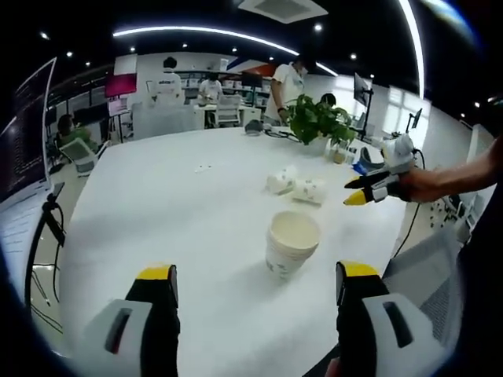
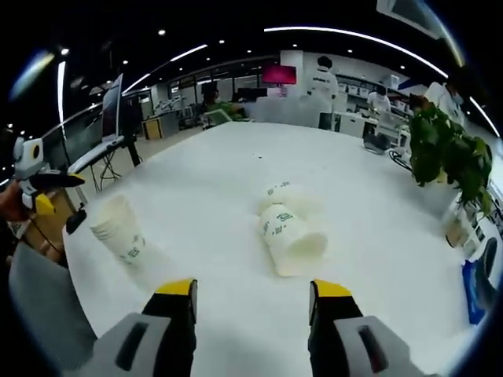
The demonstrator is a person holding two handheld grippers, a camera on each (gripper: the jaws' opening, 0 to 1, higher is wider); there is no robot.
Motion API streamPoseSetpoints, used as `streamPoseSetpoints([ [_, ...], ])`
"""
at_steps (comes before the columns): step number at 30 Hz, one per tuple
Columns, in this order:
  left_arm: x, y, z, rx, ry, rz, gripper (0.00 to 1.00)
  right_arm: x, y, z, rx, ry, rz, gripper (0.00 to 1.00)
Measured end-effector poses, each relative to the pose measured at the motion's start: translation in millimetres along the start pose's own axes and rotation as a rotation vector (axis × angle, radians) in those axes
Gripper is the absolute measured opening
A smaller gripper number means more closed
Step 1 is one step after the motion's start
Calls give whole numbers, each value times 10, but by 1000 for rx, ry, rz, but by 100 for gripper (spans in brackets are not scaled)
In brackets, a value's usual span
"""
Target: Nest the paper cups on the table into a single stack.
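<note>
in the left gripper view, your left gripper [image 1: 257, 287] rises from the bottom with its yellow-tipped jaws spread wide apart and nothing between them. just ahead of the jaws, on the white table [image 1: 181, 196], stands an upright stack of paper cups [image 1: 290, 243], mouth up, with green print on its side. further along the table, two loose paper cups [image 1: 297, 185] lie on their sides, touching each other. right of them your right gripper [image 1: 368, 189] comes in from the edge, held in your hand [image 1: 428, 184], hovering above the table near the lying cups; its tips look close together from here. a potted plant [image 1: 318, 122] sits at the far table edge behind them.

in the right gripper view, the upright stack [image 2: 119, 228] stands near the left edge of the table [image 2: 369, 204], well apart from the two lying cups [image 2: 289, 226], which rest straight ahead of your right gripper's [image 2: 254, 302] jaws. those jaws are parted and hold nothing. the plant [image 2: 448, 157] is on the right.
</note>
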State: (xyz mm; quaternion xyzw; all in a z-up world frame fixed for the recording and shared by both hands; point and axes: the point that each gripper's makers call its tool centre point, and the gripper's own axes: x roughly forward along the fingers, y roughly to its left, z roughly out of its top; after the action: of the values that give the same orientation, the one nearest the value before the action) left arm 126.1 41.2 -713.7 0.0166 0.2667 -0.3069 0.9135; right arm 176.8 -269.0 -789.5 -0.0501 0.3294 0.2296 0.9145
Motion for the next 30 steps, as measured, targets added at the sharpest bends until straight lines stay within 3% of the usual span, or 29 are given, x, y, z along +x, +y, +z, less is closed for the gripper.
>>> streamPoseSetpoints([
  [7, 19, 59, 16, -20, -19, 5, 80, 114, -15, 7, 8, -5, -1, 57],
  [19, 145, -22, -21, 9, 32, -32, 80, 634, -140, 97, 176, -72, 49, 55],
  [30, 75, 75, -46, 3, 56, 0, 80, 1000, -208, 118, 191, -108, 65, 46],
])
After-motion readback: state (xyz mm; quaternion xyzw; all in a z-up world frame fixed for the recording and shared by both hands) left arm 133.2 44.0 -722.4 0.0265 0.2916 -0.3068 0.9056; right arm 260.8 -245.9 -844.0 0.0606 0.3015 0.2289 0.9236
